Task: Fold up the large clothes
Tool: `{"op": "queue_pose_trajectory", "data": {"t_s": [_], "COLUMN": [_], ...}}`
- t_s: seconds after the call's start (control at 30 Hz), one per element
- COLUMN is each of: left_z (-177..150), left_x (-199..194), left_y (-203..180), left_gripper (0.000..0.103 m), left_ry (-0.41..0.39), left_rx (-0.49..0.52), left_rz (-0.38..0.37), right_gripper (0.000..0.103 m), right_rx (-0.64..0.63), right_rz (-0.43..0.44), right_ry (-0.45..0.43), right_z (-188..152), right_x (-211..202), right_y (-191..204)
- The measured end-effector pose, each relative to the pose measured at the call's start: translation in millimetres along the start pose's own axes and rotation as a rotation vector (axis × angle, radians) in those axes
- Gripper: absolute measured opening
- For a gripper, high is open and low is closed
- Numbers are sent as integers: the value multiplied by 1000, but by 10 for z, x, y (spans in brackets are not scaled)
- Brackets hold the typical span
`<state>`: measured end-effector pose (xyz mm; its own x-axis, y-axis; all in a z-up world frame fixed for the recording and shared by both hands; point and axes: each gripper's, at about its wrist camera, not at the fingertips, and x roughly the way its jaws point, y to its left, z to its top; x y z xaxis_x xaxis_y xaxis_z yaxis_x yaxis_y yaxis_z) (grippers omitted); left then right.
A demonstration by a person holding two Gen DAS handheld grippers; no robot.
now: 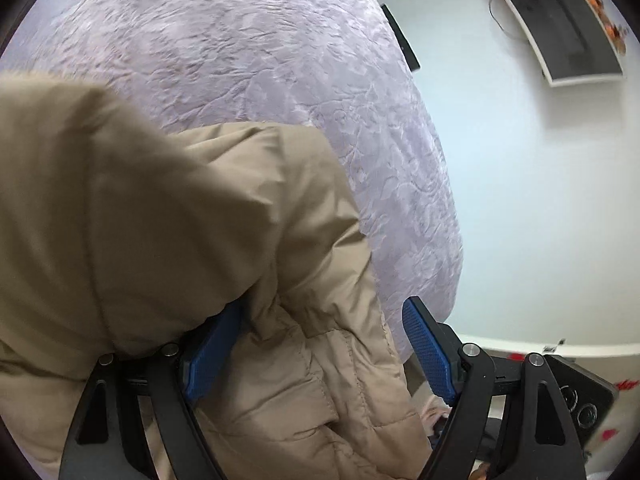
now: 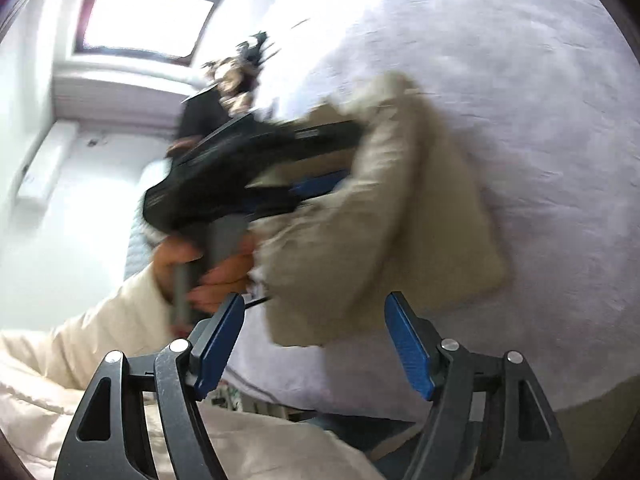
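Left wrist view: the tan padded jacket [image 1: 168, 240] lies bunched on the lilac bedspread [image 1: 260, 60] and fills the space just ahead of the left gripper [image 1: 320, 340]. A quilted fold of it sits between the two blue pads, which stand wide apart; the fabric drapes over the left-side pad [image 1: 212, 356], while the right-side pad [image 1: 428, 352] is bare and apart from the cloth. Beyond the right-side pad the bedspread's edge drops to a pale floor [image 1: 520, 200], and a dark-fronted cabinet [image 1: 568, 28] stands far ahead to the right.

From the right wrist, blurred, the jacket [image 2: 380, 240] lies ahead of the right gripper [image 2: 316, 340], whose pads are spread wide with nothing between them. The left gripper [image 2: 320, 160] is buried in the jacket's far-left side, held by a hand [image 2: 216, 276] in a cream sleeve [image 2: 80, 360]. A bright window [image 2: 152, 12] shows far ahead on the left.
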<state>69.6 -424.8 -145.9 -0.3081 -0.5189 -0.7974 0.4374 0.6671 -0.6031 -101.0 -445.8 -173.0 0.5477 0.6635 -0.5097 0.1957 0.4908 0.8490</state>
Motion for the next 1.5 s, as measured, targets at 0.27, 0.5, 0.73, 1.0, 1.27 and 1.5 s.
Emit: {"op": "queue_pose_trajectory", "data": {"t_s": [0.27,0.5,0.73,1.0,1.27,1.5], "left_z": [16,-140,-72,-82,-75,0], "left_x": [-1047,-1434,-856,-826,-826,-657], "left_y": [-453,517,643,672,681,592], "left_gripper": [82,82,82,82,82,82], "left_ry": [-270,-419,-391,-416,-416,-404], "left_rx": [196,25,41,6,0,31], "left_rz": [162,439,476,440,429,482], "right_gripper": [17,17,22,26,6,0], "right_rx": [20,142,188,176,188,87], "right_rz": [-272,-311,-231,-20,-78,68], "right_ry": [9,42,96,-65,55,230], "right_z": [120,-62,-104,360,1075,1327], "right_x": [508,524,668,-219,739,1767], "right_y": [-79,-637,-915,-751,-1164,-987]}}
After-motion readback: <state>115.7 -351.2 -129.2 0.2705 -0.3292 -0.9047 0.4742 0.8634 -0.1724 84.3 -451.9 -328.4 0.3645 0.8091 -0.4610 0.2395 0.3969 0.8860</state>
